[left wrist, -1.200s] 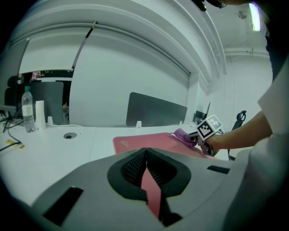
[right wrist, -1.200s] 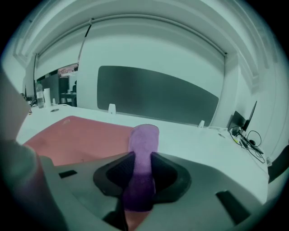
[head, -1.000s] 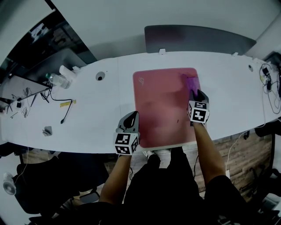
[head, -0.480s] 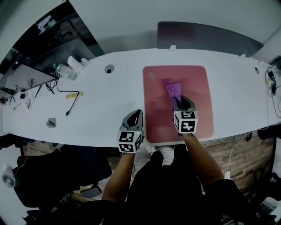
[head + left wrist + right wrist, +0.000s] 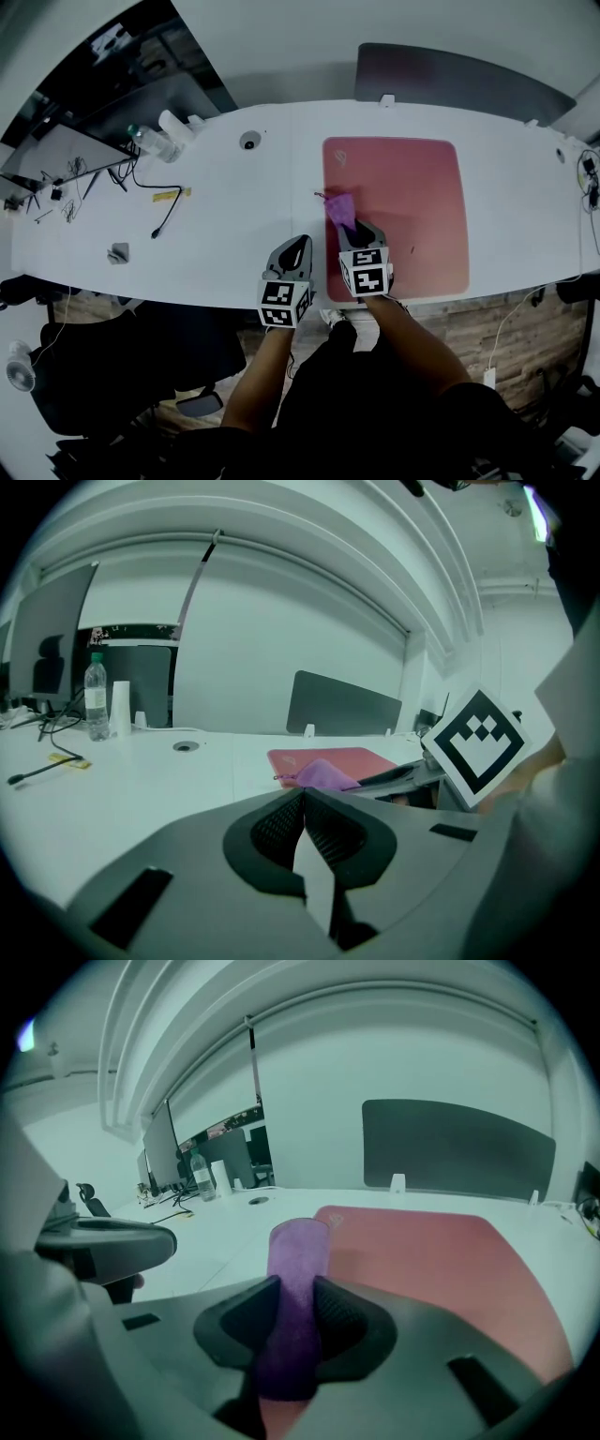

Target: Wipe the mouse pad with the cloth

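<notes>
Table (image 5: 225, 234): a long white top that runs across the middle of the head view from the left edge to the right.
Partition (image 5: 450, 75): a dark grey panel that stands along the table's far edge, upper right of the frame.
Mouse pad (image 5: 412, 206): red, rectangular and flat on the table, right of centre, with its near edge close to the table's near edge.
My right gripper (image 5: 298, 1312): it sits low in the middle of the head view, over the pad's lower left part. My jaws are closed tight on the cloth, which fills the gap between them.
My left gripper (image 5: 302, 822): it is just left of my right one, over bare white table beside the pad's lower left corner. My jaws are pressed together and hold nothing.
Cloth (image 5: 340, 208): purple and bunched into a narrow roll. It sticks out past my right jaws towards the top of the frame and lies on the pad's left strip, close to its left edge.
Bottle (image 5: 150, 142): clear plastic, at the table's upper left, well apart from the pad.
Cable (image 5: 159, 211): black, trailing over the left part of the table below the bottle.
Grommet (image 5: 249, 141): a small round hole cover, between the bottle and the pad's top left corner.
</notes>
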Demonstrator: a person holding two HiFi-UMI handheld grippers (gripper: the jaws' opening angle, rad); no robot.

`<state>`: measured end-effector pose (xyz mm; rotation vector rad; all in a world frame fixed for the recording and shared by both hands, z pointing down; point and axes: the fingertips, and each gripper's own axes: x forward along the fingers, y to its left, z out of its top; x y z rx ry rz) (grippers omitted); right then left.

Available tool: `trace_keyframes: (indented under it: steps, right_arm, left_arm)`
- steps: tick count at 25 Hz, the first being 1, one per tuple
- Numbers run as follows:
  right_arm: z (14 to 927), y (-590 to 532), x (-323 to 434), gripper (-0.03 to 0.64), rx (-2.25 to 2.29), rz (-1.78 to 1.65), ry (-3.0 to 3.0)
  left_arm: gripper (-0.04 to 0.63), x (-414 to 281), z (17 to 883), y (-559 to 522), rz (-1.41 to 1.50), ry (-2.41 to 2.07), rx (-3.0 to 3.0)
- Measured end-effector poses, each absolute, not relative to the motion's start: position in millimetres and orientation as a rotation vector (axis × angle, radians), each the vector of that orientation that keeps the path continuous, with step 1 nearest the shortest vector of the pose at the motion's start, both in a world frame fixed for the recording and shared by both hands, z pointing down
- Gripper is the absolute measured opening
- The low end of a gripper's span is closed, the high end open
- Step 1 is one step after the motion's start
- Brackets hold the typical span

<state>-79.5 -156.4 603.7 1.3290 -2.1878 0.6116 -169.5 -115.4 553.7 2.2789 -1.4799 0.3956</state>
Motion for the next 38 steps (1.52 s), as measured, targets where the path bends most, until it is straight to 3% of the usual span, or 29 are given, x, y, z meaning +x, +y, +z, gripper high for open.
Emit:
trace_keyframes:
  steps: [14,38]
  right_arm:
    - [632,-151,-90,0.133,1.3,0.518,-2.087]
    - [635,-159,46,0.132,1.539,0.523,-1.915]
  left_arm:
    - [0.021,-176,565,-113,0.412,-1.478,2.26]
    - [0.021,-136,580,-97,0.422,-1.374,2.289]
